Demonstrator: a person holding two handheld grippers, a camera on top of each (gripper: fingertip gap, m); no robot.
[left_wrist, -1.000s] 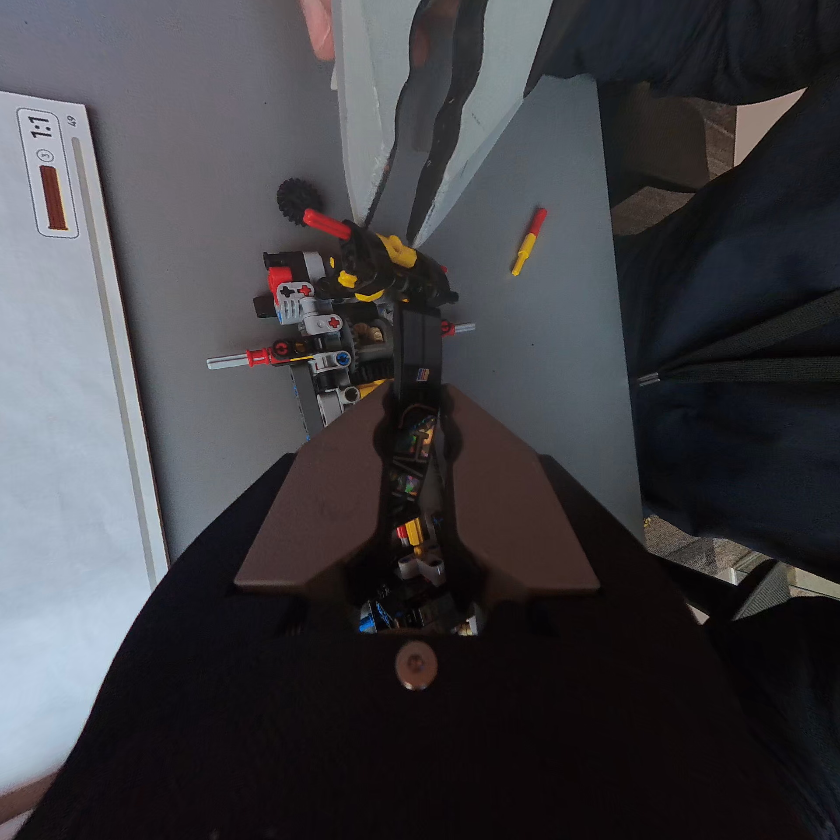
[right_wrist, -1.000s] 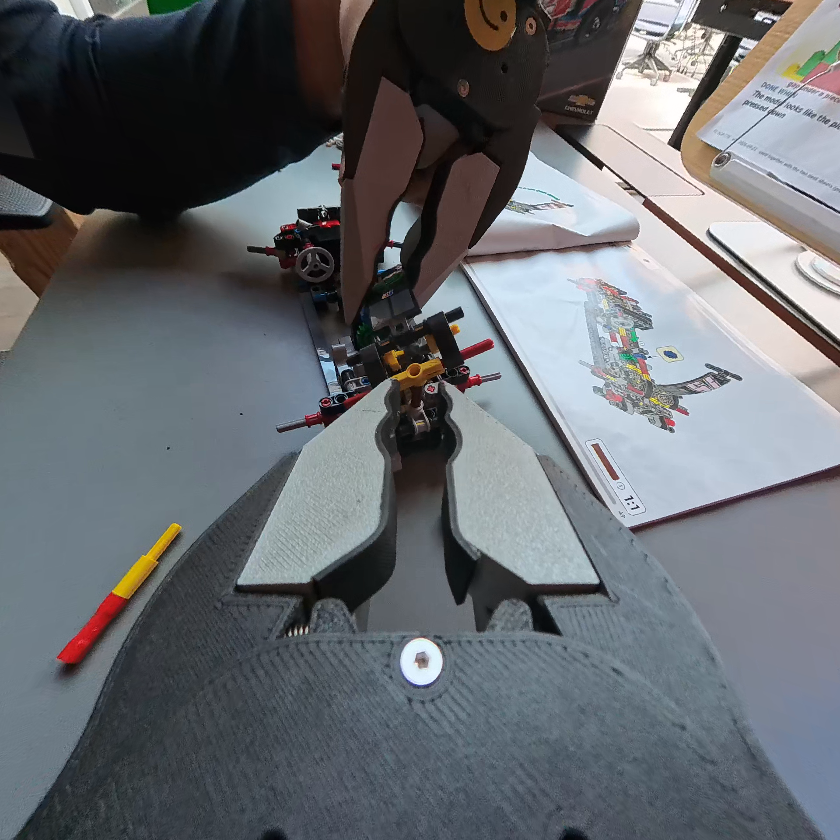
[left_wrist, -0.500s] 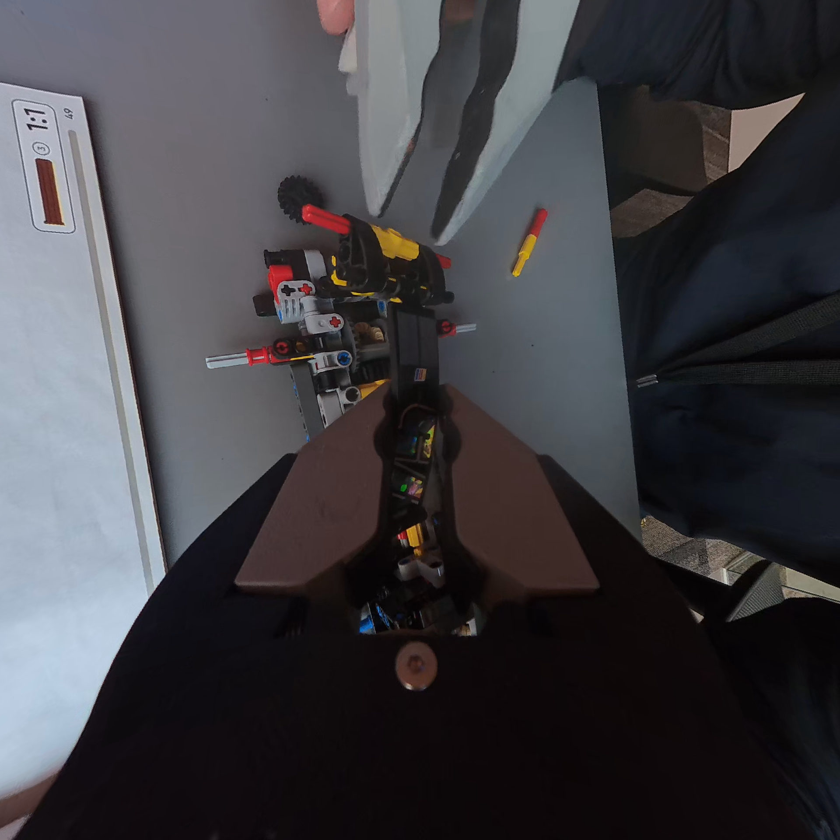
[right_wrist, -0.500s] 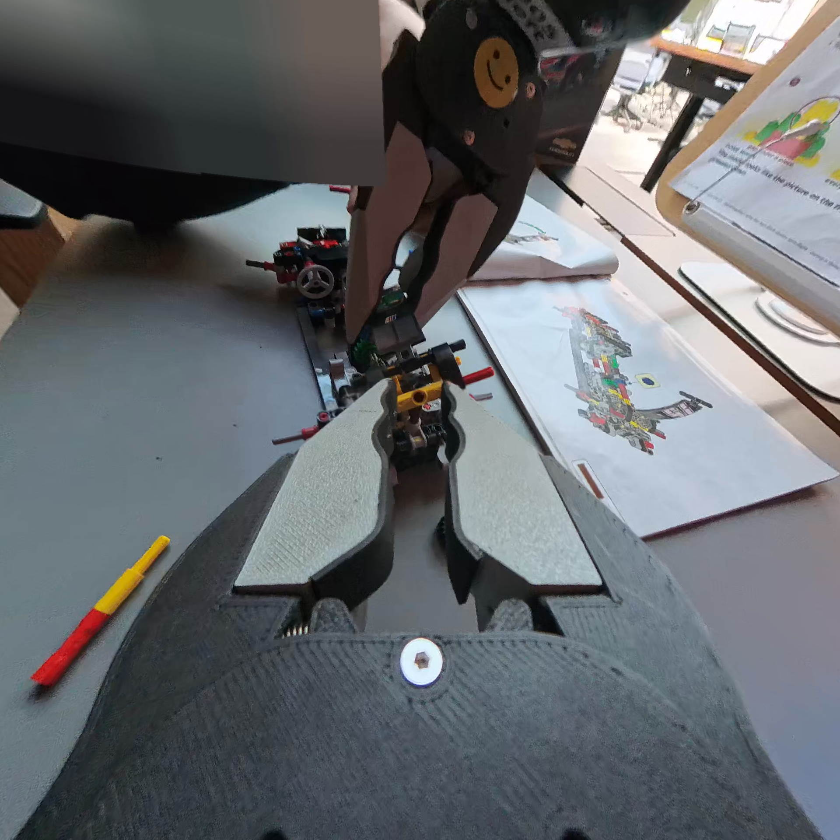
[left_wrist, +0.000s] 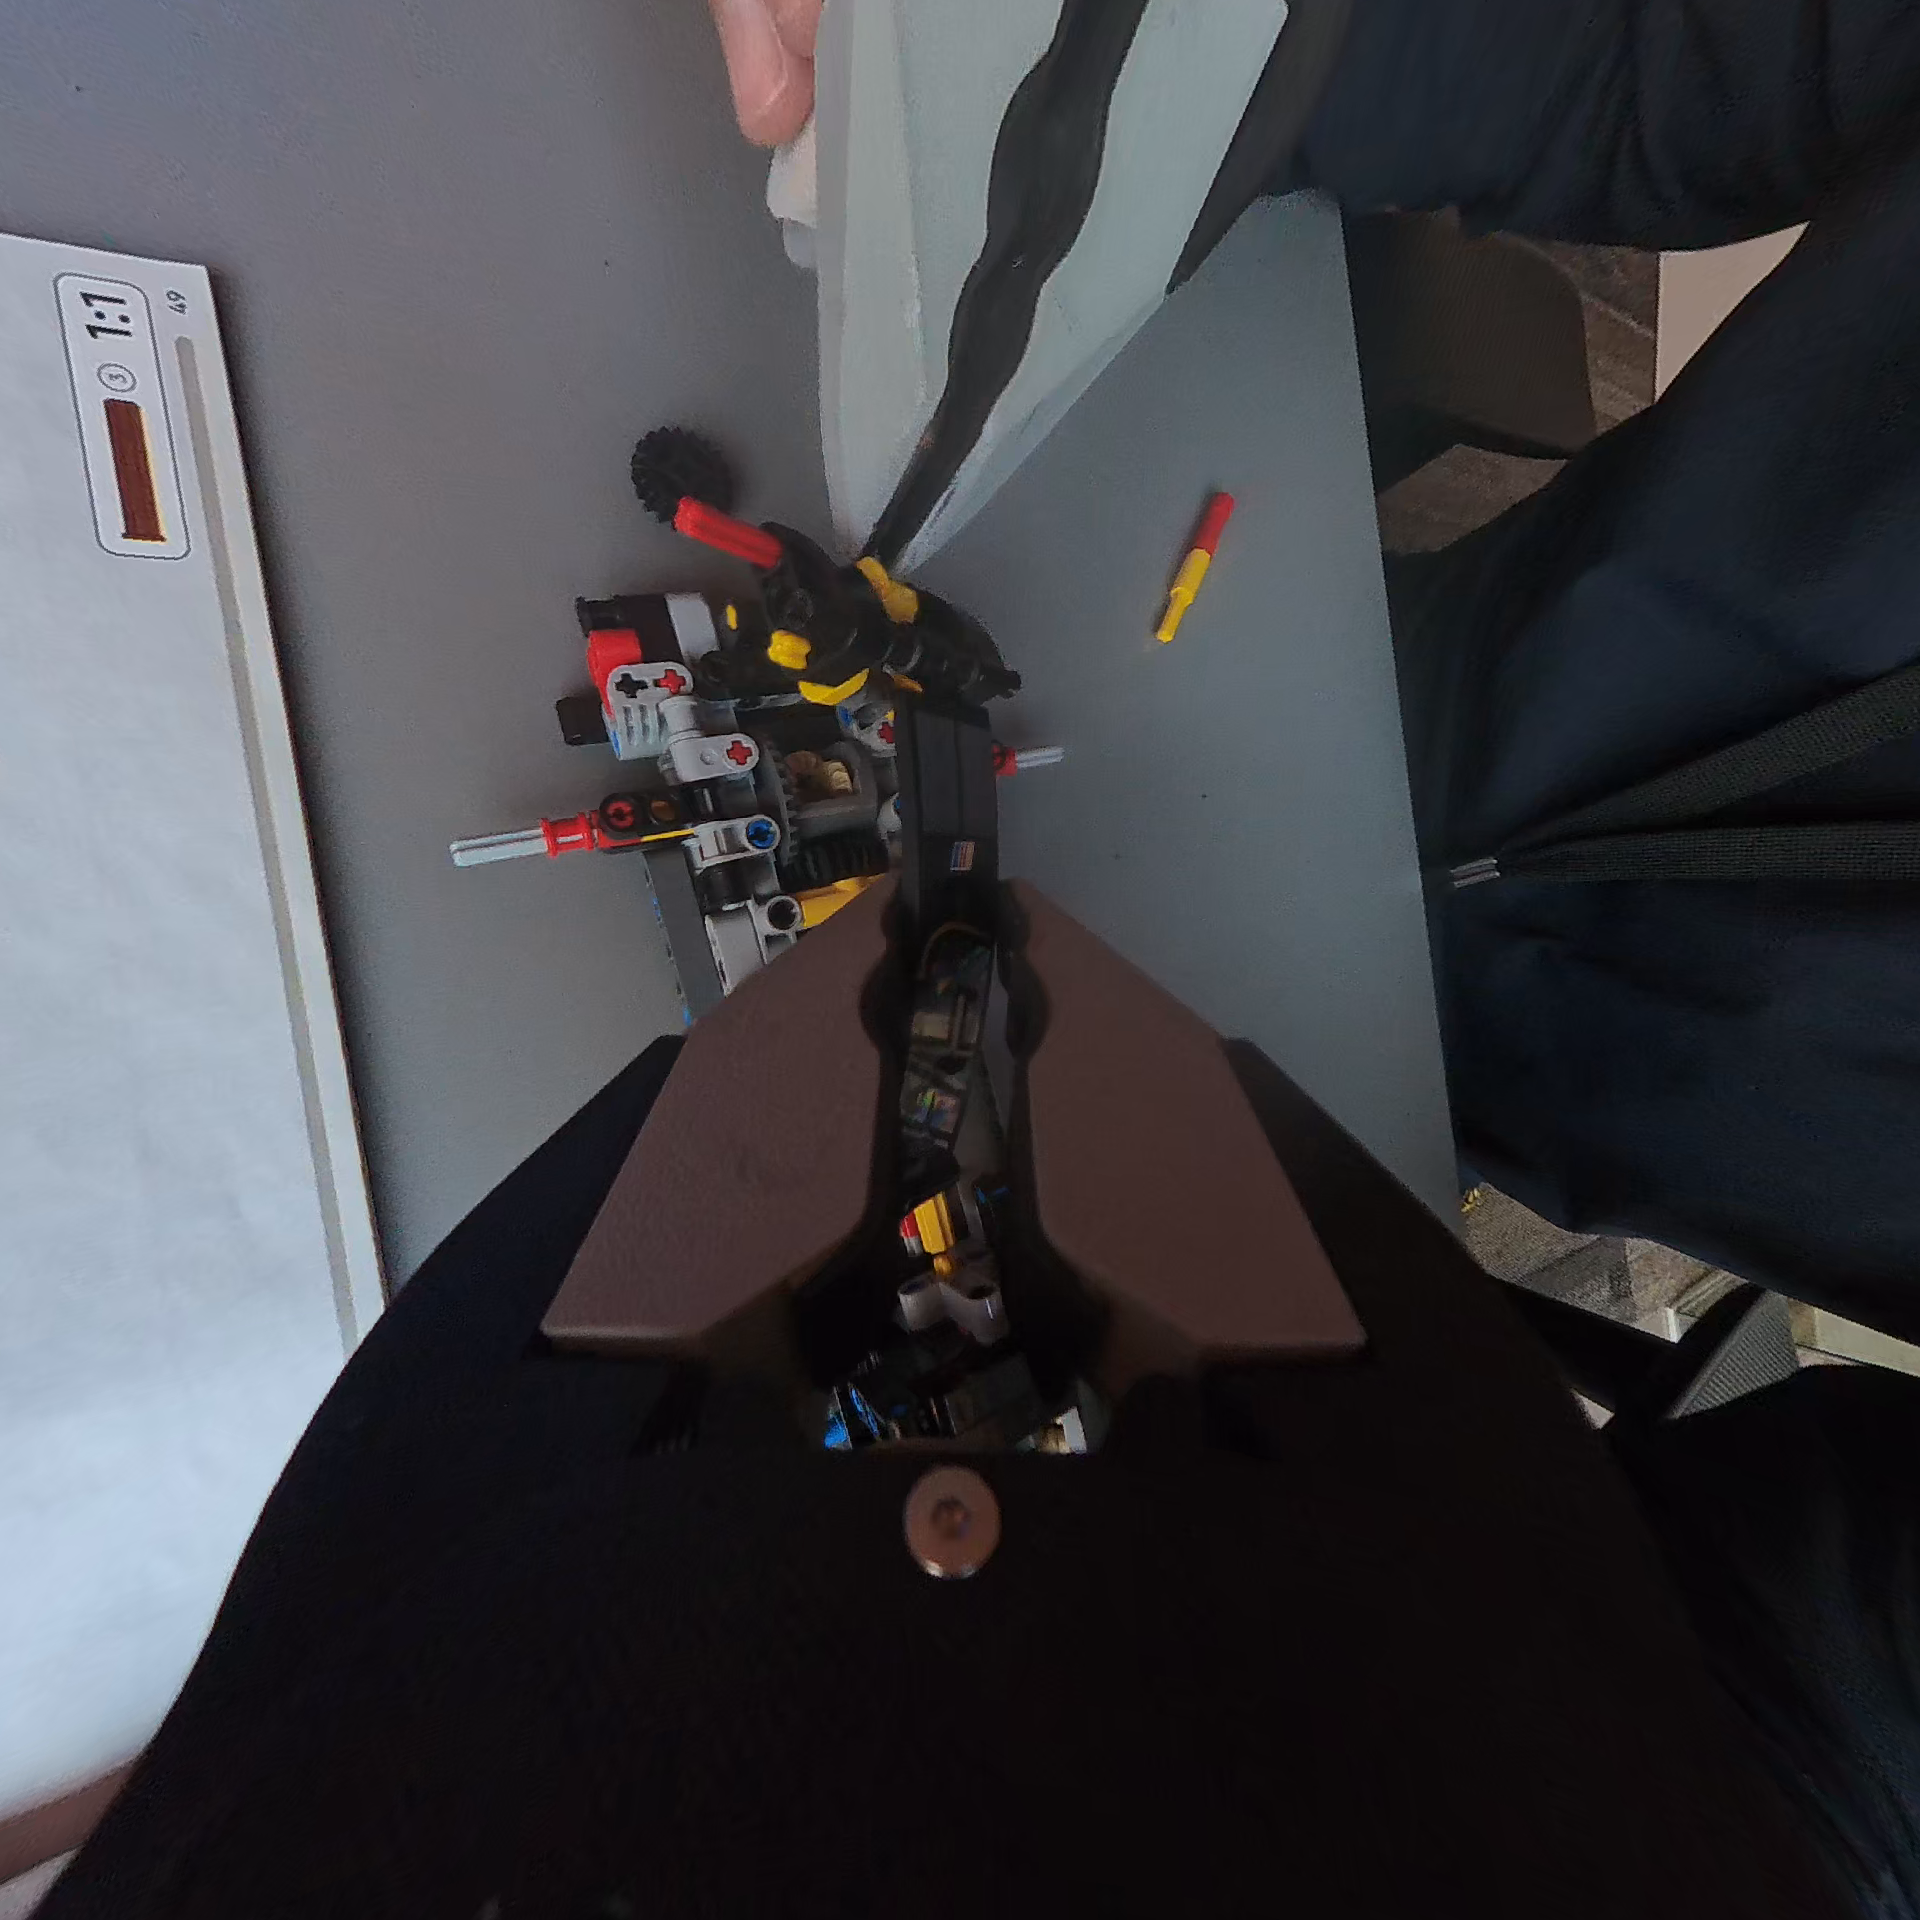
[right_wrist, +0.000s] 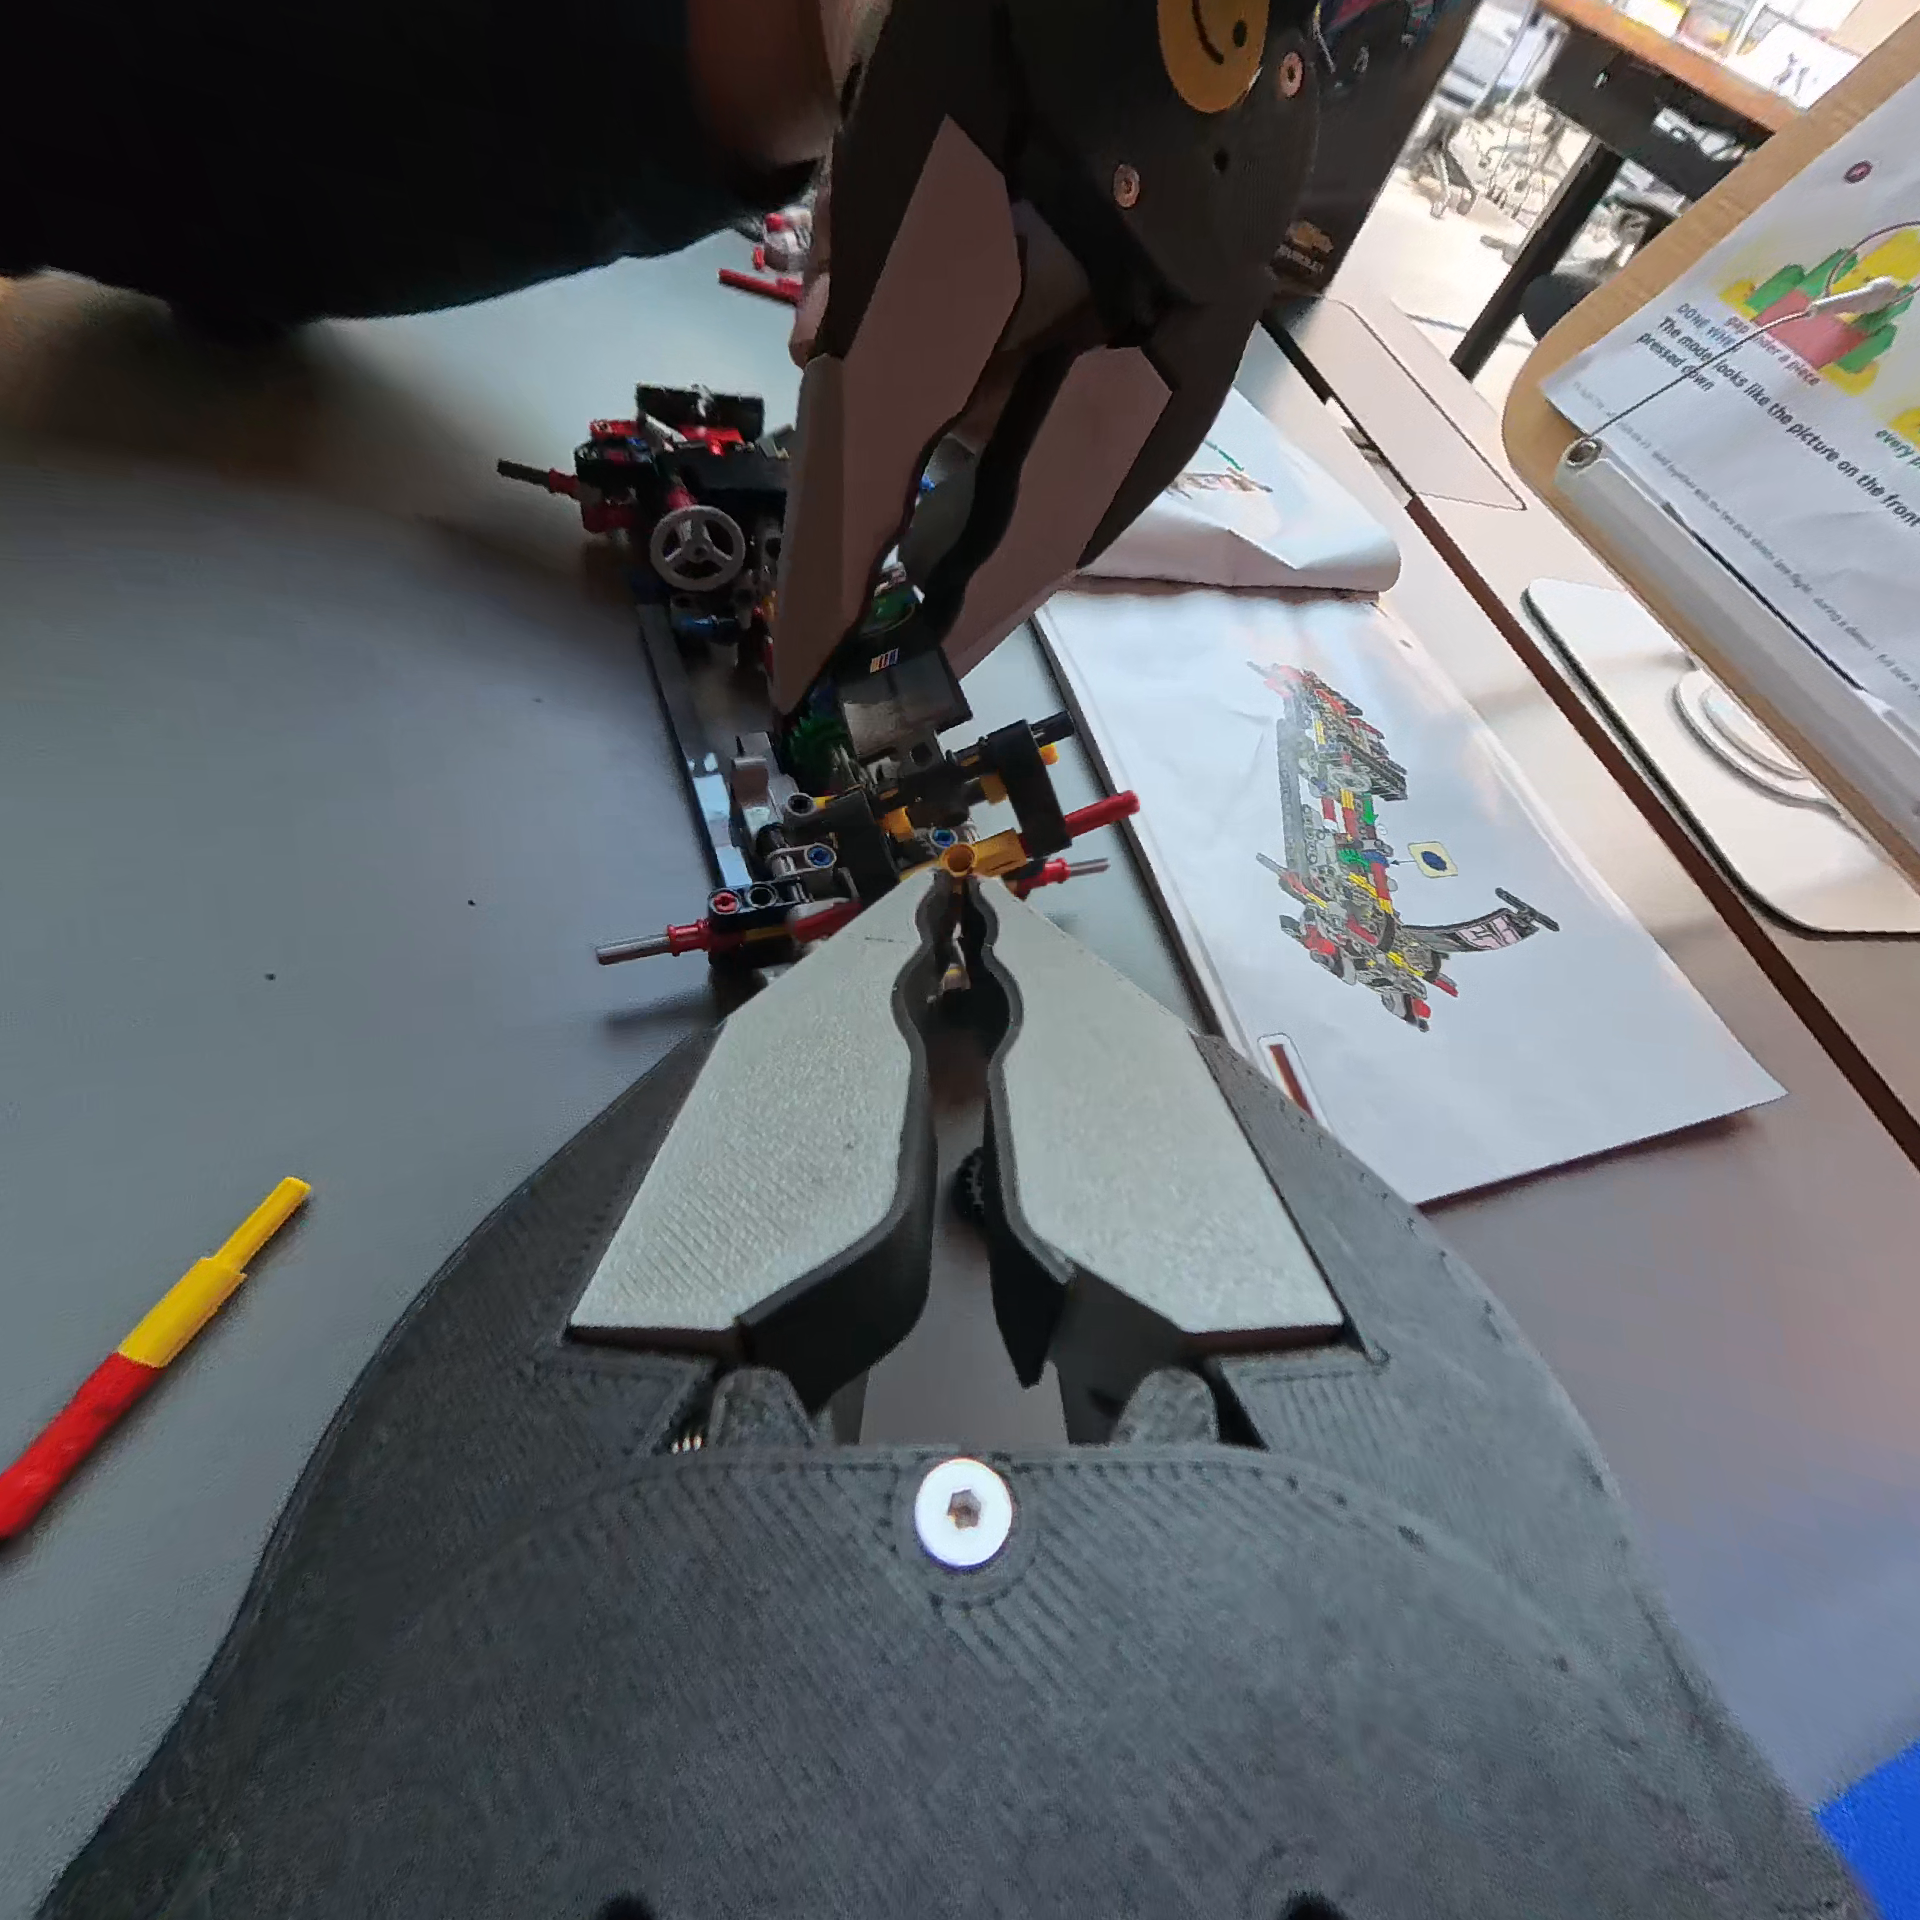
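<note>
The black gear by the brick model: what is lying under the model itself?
Under the brick model a long flat grey strip shows, lying on the grey table. The brown-fingered left gripper gripping the model's black panel covers the middle, so what lies beneath there is hidden.

Your brick model (right_wrist: 831, 790) sits mid-table (right_wrist: 312, 831), lengthwise away from you, with the open instruction booklet (right_wrist: 1455, 935) just right of it toward the table's right edge. A loose gear (left_wrist: 677, 470) lies on the table beside the model's near end. A two-part pin (right_wrist: 156, 1340) lies well left of the model, near the front-left edge. Your left gripper (left_wrist: 951, 914) comes down over the model's middle; your right gripper (right_wrist: 954, 883) meets its near end. Behind the booklet's far-right corner, a stand (right_wrist: 1714, 436) holds a sheet.
</note>
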